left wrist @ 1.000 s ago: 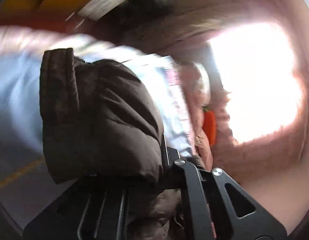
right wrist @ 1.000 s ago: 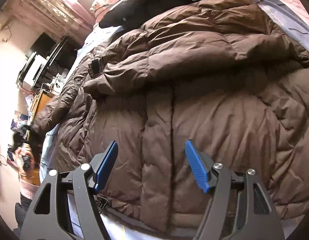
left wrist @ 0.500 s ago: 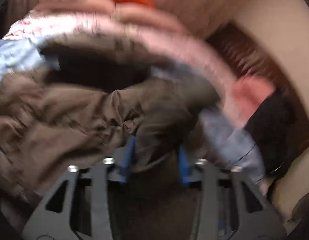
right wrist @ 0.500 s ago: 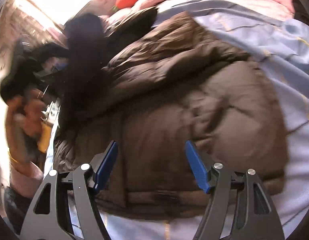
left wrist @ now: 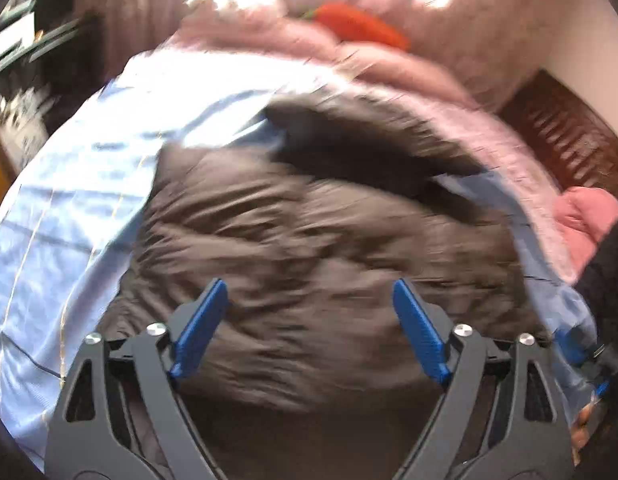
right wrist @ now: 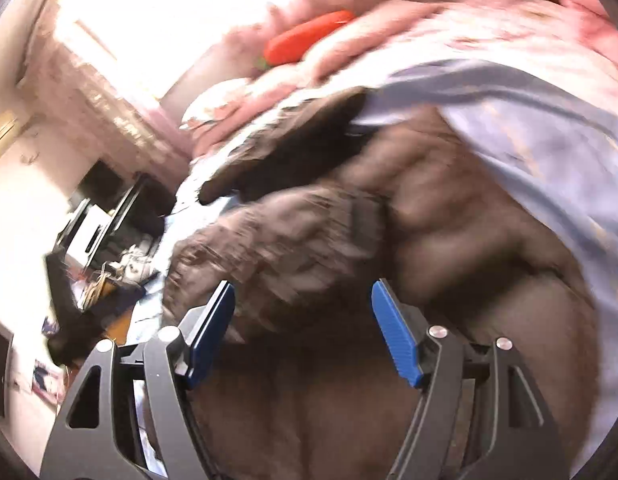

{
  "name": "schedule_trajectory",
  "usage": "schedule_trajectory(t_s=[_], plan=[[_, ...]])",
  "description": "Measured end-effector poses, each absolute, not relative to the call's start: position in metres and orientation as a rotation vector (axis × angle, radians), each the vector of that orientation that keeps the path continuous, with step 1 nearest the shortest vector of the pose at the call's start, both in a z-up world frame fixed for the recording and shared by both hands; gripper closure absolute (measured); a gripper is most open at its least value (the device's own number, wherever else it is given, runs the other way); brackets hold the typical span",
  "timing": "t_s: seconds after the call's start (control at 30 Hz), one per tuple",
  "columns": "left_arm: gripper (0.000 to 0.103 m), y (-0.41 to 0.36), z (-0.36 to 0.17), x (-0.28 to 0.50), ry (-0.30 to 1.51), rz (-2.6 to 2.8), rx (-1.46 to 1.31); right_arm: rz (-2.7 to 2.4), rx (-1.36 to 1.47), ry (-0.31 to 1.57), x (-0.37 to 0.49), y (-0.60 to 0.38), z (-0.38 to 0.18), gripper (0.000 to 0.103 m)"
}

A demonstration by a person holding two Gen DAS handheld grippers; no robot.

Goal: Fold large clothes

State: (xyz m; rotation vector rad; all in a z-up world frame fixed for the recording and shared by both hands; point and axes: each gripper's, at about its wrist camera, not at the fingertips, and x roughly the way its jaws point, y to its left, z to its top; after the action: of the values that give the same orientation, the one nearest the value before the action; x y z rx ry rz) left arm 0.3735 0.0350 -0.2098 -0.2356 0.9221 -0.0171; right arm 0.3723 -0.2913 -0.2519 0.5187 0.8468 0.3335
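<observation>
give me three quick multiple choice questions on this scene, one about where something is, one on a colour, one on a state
1. Where does the brown puffer jacket lie?
A. on the light blue bedsheet
B. on a hanger
C. on the floor

2. What colour is the carrot-shaped toy near the pink blanket?
A. green
B. orange-red
C. yellow

3. How do the jaws of the left gripper stand?
A. shut on a sleeve
B. shut on nothing
C. open

Answers: 1 A, sheet shows around the jacket; 2 B, bright orange-red in both views; 3 C, blue pads stand wide apart, nothing between.
</observation>
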Motion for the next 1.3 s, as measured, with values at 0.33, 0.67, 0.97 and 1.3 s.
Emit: schedule_trajectory(t_s=[0.33,0.67,0.97,1.3], plan=[[0.039,0.057,-0.278,0.395,1.139,0.061,-0.209,0.269,0.313,1.129,0.447,-0.248,-0.324,0.038],[0.003,0.063,-0.181,0.483,0.972,-0.212,-0.446,0.459,0.576,0.972,0.554,-0.284,-0.237,0.011],[0.002,0.070,-0.242,0.609,1.128,-0.067,-0.787,0.274,0.944,1.127,0.659,-0.311,-0.307,0.021],[0.062,0.085,-0.292,0.630,1.176,-0.022,-0.938,0.188,0.995,1.127,0.666,-0.315,-0.360,0.091]])
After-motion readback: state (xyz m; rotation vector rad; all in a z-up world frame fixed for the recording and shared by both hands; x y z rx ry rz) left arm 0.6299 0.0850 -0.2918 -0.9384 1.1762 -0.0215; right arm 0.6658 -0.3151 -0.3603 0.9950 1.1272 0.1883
